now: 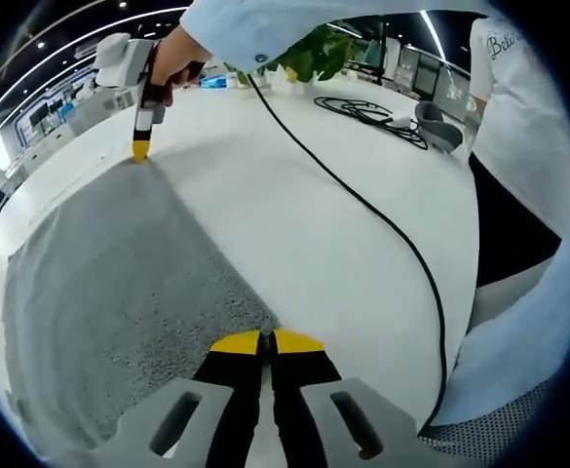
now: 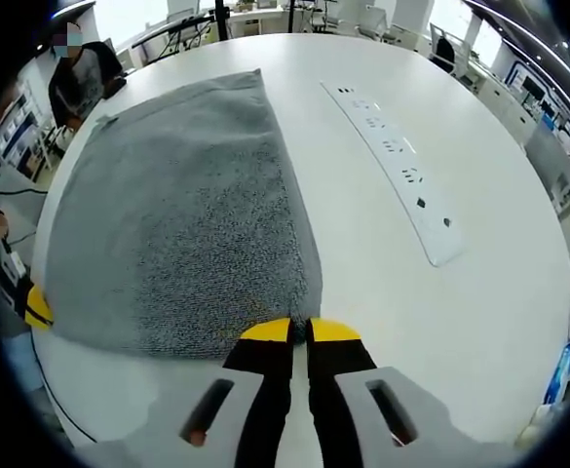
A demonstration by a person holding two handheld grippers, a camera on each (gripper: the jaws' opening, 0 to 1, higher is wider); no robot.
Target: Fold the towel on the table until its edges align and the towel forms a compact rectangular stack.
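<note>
towel [image 2: 177,205] flat on table [image 2: 382,283], one layer | left gripper [image 1: 267,341] jaws together, pinching near towel corner | right gripper [image 2: 301,330] jaws closed on another corner, same edge | right gripper's tip on far corner in left view | cable [image 1: 362,205] across table | power strip [image 2: 397,156] beside towel

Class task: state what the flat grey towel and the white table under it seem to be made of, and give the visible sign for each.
Flat grey towel: likely terry cloth, matt; its surface looks speckled and nubbly, and the edges lie soft and slightly wavy. White table: a hard smooth top, perhaps laminate or painted board, with a faint sheen; the exact material cannot be told.
</note>
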